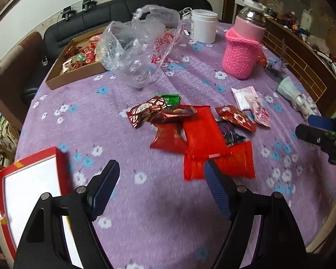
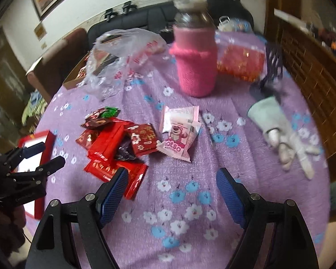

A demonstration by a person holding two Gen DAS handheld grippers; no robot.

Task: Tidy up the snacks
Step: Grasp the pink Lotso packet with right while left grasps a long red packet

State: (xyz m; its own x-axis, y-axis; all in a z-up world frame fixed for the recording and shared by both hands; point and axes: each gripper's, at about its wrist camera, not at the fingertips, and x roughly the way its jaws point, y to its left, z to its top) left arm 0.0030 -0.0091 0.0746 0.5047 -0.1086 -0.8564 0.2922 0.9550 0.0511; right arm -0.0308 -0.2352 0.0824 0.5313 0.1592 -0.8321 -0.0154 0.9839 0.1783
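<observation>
Hovering empty, both spread wide, left hand-held gripper (image 1: 162, 168) and right hand-held gripper (image 2: 172, 177) flank "Lotso" packet (image 2: 179, 140).

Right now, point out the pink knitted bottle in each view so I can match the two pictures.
Left wrist view: the pink knitted bottle stands upright at upper right, far across the table.
Right wrist view: the same bottle stands upper centre, behind the pink snack packets.
Shared landmark: the clear plastic bag, left of the bottle in both.
</observation>
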